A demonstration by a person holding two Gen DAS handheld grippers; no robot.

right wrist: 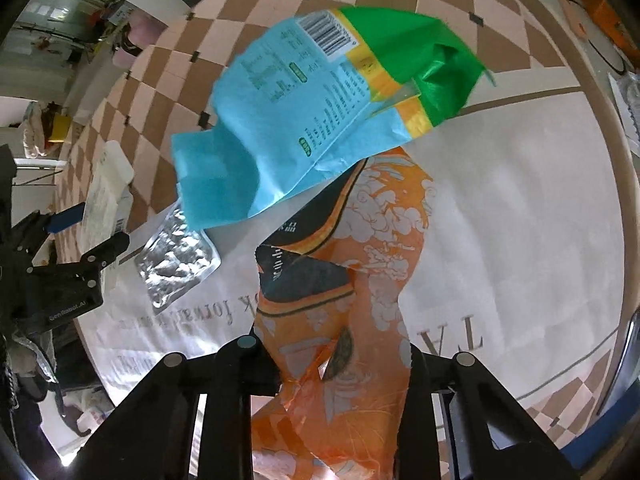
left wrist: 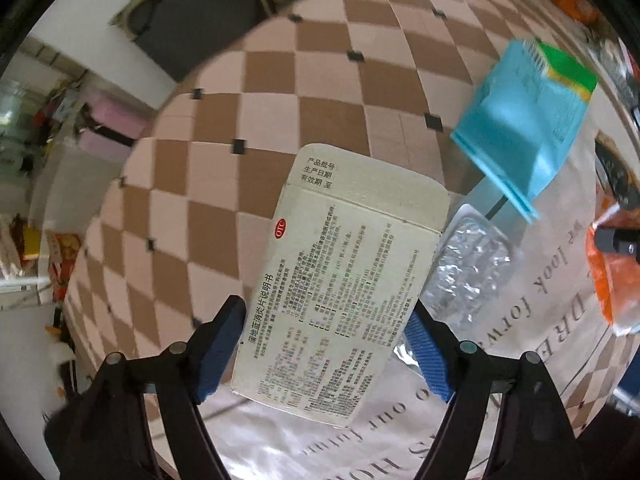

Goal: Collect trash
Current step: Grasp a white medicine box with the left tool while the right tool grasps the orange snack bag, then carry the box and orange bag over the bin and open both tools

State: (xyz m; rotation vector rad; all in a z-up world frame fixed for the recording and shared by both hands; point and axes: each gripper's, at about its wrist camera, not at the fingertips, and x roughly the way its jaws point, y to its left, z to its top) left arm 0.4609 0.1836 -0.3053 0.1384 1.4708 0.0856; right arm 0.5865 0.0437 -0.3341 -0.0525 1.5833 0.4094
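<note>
My left gripper (left wrist: 326,354) is shut on a white medicine box (left wrist: 344,280) with black print and holds it above the table. My right gripper (right wrist: 340,364) is shut on an orange snack wrapper (right wrist: 360,280) that stretches away from the fingers. A blue and green snack bag (right wrist: 312,112) is in the air above the table, also in the left wrist view (left wrist: 524,128). A silver blister pack (right wrist: 178,258) lies flat on the table, also in the left wrist view (left wrist: 472,264) beside the box. The left gripper (right wrist: 96,232) shows at the left of the right wrist view.
The round table has a white cloth (right wrist: 500,220) with printed lettering. The floor below is brown and pink checkered tile (left wrist: 280,80). Clutter and pink boxes (left wrist: 112,124) stand at the far left. Orange items (right wrist: 608,20) lie at the upper right.
</note>
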